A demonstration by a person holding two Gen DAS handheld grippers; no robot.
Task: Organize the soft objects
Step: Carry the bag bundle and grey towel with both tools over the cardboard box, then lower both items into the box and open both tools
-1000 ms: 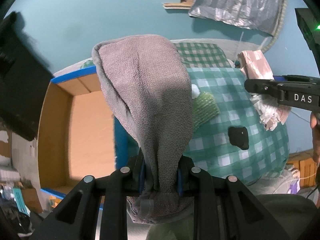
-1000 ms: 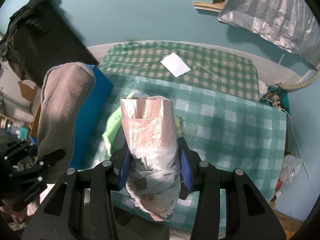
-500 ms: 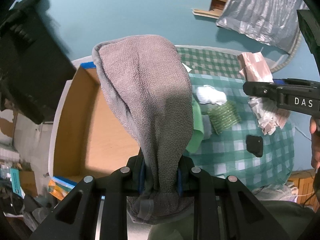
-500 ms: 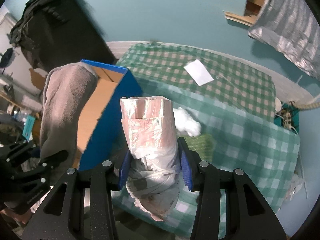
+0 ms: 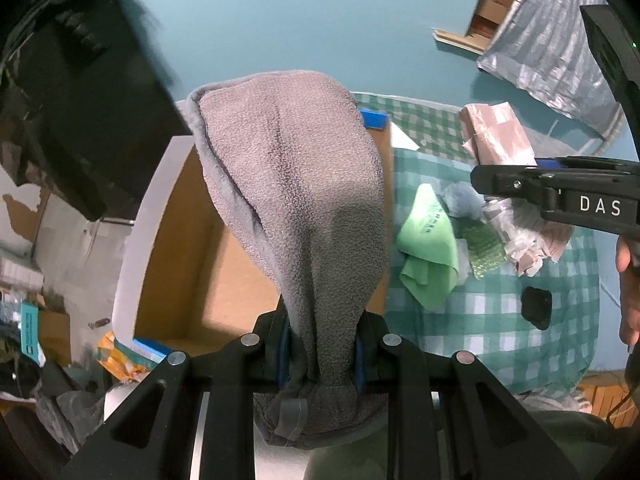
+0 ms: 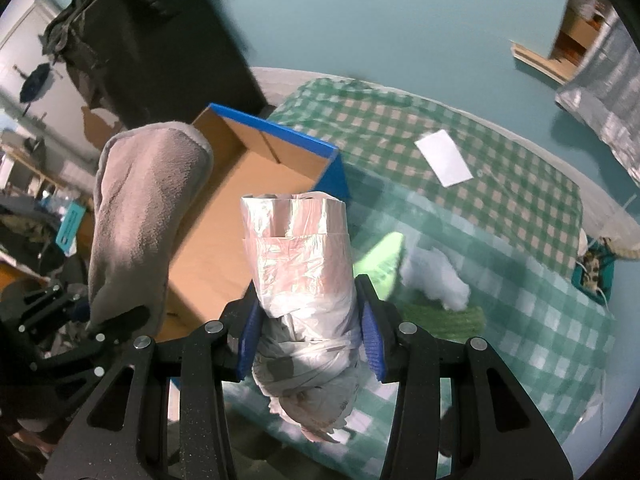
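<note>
My left gripper [image 5: 322, 354] is shut on a folded grey fleece cloth [image 5: 296, 184], which hangs over the open cardboard box [image 5: 188, 264] with blue outer sides. My right gripper [image 6: 310, 334] is shut on a pinkish-white plastic bag roll [image 6: 300, 264], held over the box's right edge and the green checked tablecloth [image 6: 500, 208]. In the right wrist view the grey cloth [image 6: 140, 216] and the left gripper [image 6: 100, 332] show at the left, above the box [image 6: 248, 184]. In the left wrist view the right gripper [image 5: 532, 184] holds the plastic bag roll [image 5: 500, 140] at the right.
On the tablecloth [image 5: 500, 320] lie a light green cloth [image 5: 430, 248], a green scrubby piece [image 5: 482, 248], a white wad [image 6: 436, 276], a small black object [image 5: 536, 306] and a white paper [image 6: 444, 156]. A dark cabinet [image 6: 160, 40] stands behind the box. Clutter fills the floor at the left.
Both grippers have moved left with their loads, from over the tablecloth toward the box. The box interior now fills more of both views, and the green cloth has come into sight.
</note>
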